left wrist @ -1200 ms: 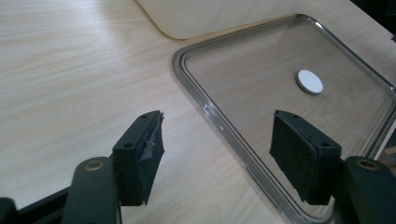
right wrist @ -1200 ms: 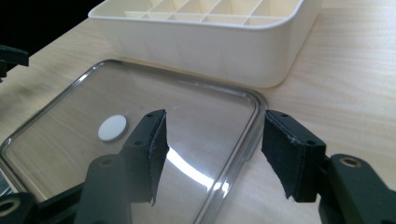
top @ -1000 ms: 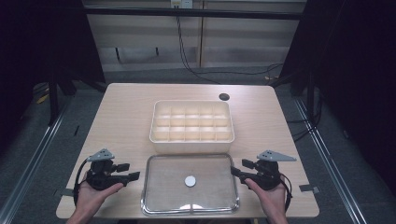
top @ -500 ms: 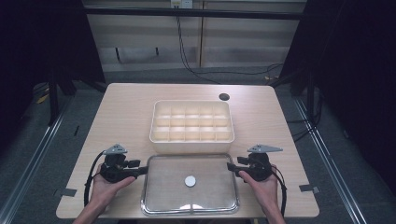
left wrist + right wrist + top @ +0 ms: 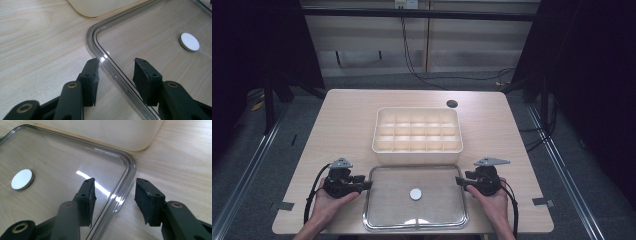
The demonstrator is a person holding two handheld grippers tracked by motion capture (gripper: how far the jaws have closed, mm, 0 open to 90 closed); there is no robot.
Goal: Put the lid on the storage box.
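A clear plastic lid (image 5: 387, 200) with a white round disc (image 5: 415, 194) at its middle lies flat on the table near the front edge. Behind it stands a cream compartment box (image 5: 417, 129), divided into several cells. My left gripper (image 5: 365, 185) is open, its jaws straddling the lid's left rim (image 5: 110, 68). My right gripper (image 5: 459, 181) is open too, with the lid's right rim (image 5: 120, 198) between its jaws. The disc (image 5: 189, 42) shows in the left gripper view, and the disc (image 5: 22, 179) also appears in the right gripper view. The box corner (image 5: 140, 137) sits just beyond the lid.
The wooden table (image 5: 347, 125) has a dark round hole (image 5: 452, 104) at the back right. Bare table lies left and right of the box. Cables trail from both grippers toward the front edge.
Both grippers have moved inward from the table's sides to the lid's left and right rims. The lid and box have not moved.
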